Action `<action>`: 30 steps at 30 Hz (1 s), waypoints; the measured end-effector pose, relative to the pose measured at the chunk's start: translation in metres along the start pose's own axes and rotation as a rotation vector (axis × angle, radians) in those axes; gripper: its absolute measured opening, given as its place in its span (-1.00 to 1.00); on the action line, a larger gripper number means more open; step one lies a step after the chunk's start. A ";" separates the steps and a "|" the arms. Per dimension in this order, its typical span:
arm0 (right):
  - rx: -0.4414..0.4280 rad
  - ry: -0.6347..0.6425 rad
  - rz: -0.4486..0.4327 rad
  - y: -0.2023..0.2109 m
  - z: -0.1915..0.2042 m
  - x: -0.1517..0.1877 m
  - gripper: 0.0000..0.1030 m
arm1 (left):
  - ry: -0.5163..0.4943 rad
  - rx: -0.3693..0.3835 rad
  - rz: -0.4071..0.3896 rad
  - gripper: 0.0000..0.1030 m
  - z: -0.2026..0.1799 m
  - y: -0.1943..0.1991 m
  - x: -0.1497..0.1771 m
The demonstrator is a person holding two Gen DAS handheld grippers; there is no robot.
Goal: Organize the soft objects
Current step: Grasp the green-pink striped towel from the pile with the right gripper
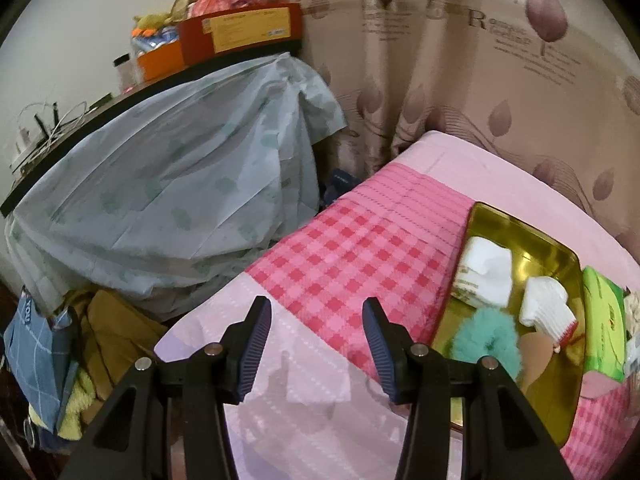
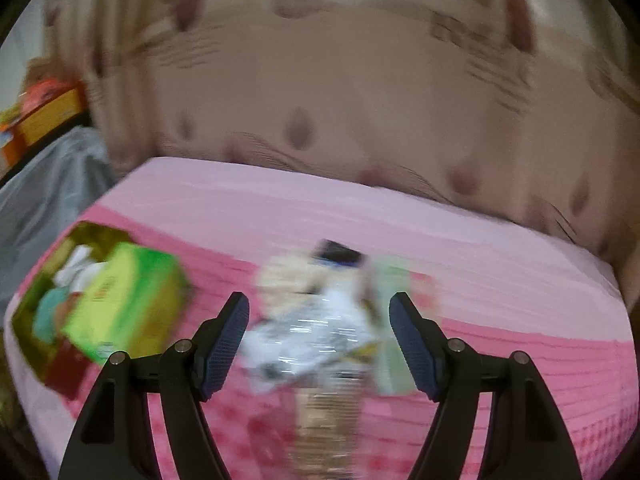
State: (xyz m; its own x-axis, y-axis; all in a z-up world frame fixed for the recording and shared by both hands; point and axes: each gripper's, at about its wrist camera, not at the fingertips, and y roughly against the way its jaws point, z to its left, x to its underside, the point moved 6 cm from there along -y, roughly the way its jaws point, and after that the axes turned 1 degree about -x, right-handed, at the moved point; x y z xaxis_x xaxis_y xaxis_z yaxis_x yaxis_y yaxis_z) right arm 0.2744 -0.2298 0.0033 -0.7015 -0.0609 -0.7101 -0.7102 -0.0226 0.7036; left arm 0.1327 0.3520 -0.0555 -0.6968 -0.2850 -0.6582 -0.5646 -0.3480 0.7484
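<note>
Gold tray [image 1: 486,216] on bed [image 1: 340,248]: holds white folded cloths [image 1: 486,270], teal fluffy item [image 1: 486,336]. Loose pile [image 2: 320,320] beside green box [image 2: 128,304]: unsorted, blurred. Left gripper [image 1: 316,344], right gripper [image 2: 320,344]: jaws wide, empty. Judged partly done.

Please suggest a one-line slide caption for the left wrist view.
Open left gripper hovers over pink checked bedspread beside gold tray holding fluffy teal pom-pom.
</note>
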 end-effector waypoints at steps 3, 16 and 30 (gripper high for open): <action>0.038 -0.047 0.033 -0.014 -0.030 0.000 0.36 | -0.027 0.026 -0.016 -0.06 -0.008 0.003 0.000; 0.031 -0.120 0.115 -0.075 -0.072 0.011 0.31 | -0.094 0.087 -0.046 -0.06 -0.028 0.005 0.000; -0.013 -0.164 0.102 -0.050 -0.089 0.033 -0.43 | -0.218 0.087 -0.098 -0.06 -0.066 0.029 0.010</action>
State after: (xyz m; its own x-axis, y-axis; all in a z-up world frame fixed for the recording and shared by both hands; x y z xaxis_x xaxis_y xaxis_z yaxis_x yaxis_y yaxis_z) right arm 0.2924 -0.3198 -0.0530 -0.7709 0.1001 -0.6290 -0.6347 -0.0379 0.7718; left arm 0.1388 0.2806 -0.0458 -0.7106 -0.0508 -0.7018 -0.6635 -0.2835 0.6924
